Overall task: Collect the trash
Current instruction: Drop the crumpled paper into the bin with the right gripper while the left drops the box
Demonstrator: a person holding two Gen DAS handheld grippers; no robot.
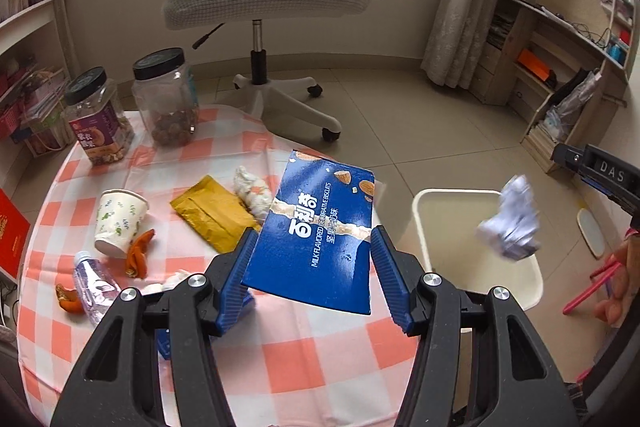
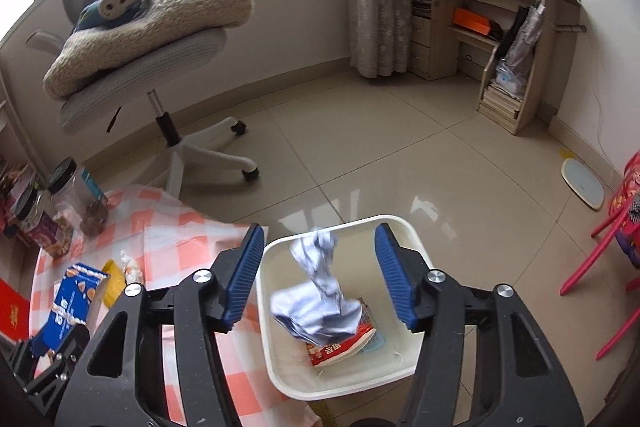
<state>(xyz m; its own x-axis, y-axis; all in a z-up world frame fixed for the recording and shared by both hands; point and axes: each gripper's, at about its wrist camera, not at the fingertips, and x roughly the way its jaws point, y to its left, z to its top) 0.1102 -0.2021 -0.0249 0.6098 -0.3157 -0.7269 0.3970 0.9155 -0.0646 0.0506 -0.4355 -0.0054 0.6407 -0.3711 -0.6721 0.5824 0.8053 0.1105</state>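
Dropping crumpled white paper (image 2: pixel 316 291) into the white plastic bin (image 2: pixel 280 379) off the table's edge, right gripper (image 2: pixel 320 275) released; left gripper (image 1: pixel 312 267) grasps the blue biscuit box (image 1: pixel 320 227), next in line.

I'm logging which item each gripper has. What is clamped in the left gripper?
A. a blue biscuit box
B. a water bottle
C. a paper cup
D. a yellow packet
A: the left gripper has the blue biscuit box between its pads, above the checked tablecloth.

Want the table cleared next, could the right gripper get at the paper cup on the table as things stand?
Probably yes. The right gripper has open jaws over the white bin, with the crumpled paper dropping free. The paper cup lies unobstructed on the table, though the left gripper's blue box is between.
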